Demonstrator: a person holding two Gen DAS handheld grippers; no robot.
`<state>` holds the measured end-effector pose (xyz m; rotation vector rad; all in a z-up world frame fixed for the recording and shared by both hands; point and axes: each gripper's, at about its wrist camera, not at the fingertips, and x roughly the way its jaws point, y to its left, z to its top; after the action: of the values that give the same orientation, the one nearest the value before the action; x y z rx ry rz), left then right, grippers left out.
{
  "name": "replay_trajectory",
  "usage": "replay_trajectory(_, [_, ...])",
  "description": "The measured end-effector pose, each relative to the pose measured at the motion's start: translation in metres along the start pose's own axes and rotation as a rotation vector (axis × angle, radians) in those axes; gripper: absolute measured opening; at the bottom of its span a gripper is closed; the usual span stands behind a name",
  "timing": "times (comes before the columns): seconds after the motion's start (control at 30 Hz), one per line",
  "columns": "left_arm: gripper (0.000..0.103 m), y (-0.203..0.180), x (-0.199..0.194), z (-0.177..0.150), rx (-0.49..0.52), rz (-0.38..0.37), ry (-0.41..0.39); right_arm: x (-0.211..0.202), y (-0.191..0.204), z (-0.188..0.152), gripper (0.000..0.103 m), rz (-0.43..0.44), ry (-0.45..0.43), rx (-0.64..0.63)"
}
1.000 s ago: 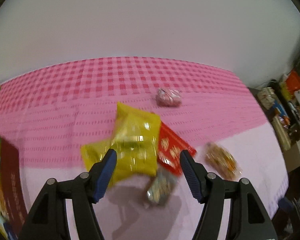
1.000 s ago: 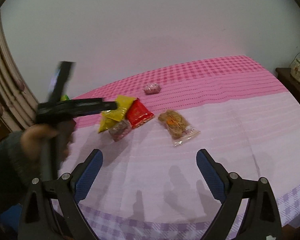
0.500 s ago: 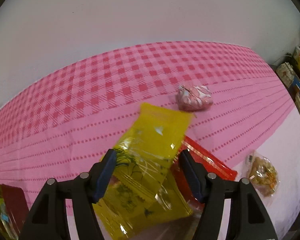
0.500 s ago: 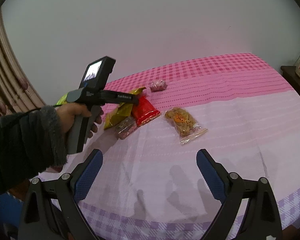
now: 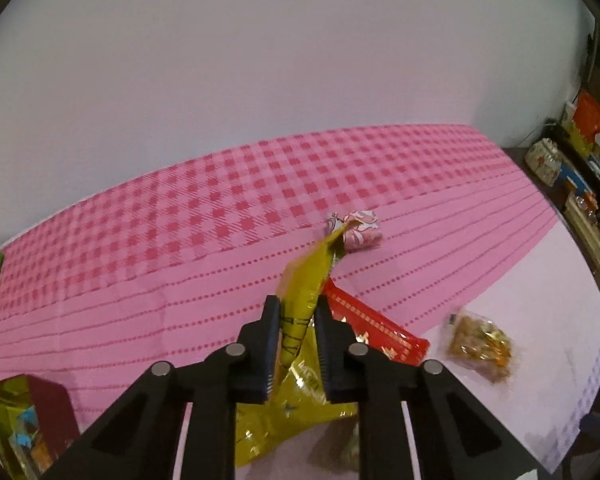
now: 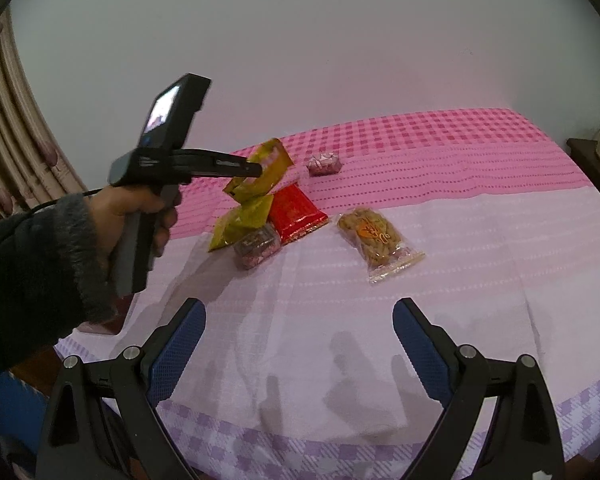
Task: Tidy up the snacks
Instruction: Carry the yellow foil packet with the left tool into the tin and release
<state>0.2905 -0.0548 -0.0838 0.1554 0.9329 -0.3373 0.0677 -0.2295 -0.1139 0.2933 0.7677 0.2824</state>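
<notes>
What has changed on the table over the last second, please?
The left tongs have just closed on the upper yellow packet and tipped it up off the pile. The right tongs stayed open and empty; the red packet and clear bag stayed put.

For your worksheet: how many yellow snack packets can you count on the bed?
2. One yellow packet is pinched up in the left gripper; the other yellow packet lies beneath it, beside the red packet. Others may be hidden.

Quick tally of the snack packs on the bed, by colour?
Yellow: 2 — yellow pack pinched in left gripper, second yellow pack lying flat
Red pack: 1
Pink pack: 1
Clear pack: 1
Dark pack: 1
Total: 6
</notes>
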Motion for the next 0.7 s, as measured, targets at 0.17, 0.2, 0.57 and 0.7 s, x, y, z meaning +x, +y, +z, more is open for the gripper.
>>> replay_trajectory(0.17, [0.016, 0.001, -0.048, -0.013, -0.023, -0.014, -0.055, -0.006, 0.01, 0.001, 0.094, 0.011, -0.008, -0.023])
replay_trajectory(0.2, [0.016, 0.003, -0.061, -0.016, -0.035, -0.013, -0.072, -0.008, 0.012, 0.001, 0.094, 0.012, -0.011, -0.029])
replay_trajectory(0.57, [0.016, 0.018, -0.165, -0.054, -0.101, 0.025, -0.172, -0.018, 0.029, 0.002, 0.094, 0.031, -0.032, -0.075])
replay_trajectory(0.7, [0.016, 0.033, -0.193, -0.073, -0.134, 0.039, -0.196, -0.022, 0.032, 0.002, 0.094, 0.038, -0.037, -0.074])
